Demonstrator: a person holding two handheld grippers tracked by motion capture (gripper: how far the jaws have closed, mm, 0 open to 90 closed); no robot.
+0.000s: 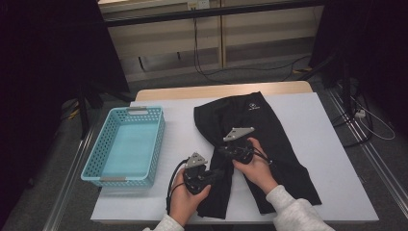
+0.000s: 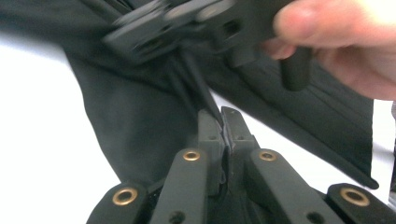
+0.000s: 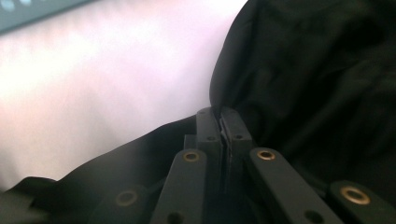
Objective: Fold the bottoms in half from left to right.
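Item 1, black shorts (image 1: 269,139): lying flat on the white table top (image 1: 332,144), right of centre. The long axis is running from the far middle of the table toward the near right. The waistband end, carrying a small white logo (image 1: 253,108), is pointing away from the person; the two leg openings are pointing toward the near edge, one leg reaching out to the near right, the other lying closer to the person's left hand. The left edge of the garment is folding inward where the tools are meeting it.

Item 2, left gripper (image 1: 222,174): sitting low over the near leg of the shorts, pointing toward the right gripper. In the left gripper view its tips (image 2: 223,122) are pressing together with a fold of black cloth pinched between them.

Item 3, right gripper (image 1: 225,150): sitting just beyond the left one, over the garment's left edge. In the right gripper view its tips (image 3: 219,120) are standing fully together at the hem of the cloth (a thin edge of fabric appears caught between them, though the dark picture is making this hard to confirm).

Item 4, light blue perforated basket (image 1: 108,144): standing on the left part of the table, well apart from the shorts, long axis running near to far.
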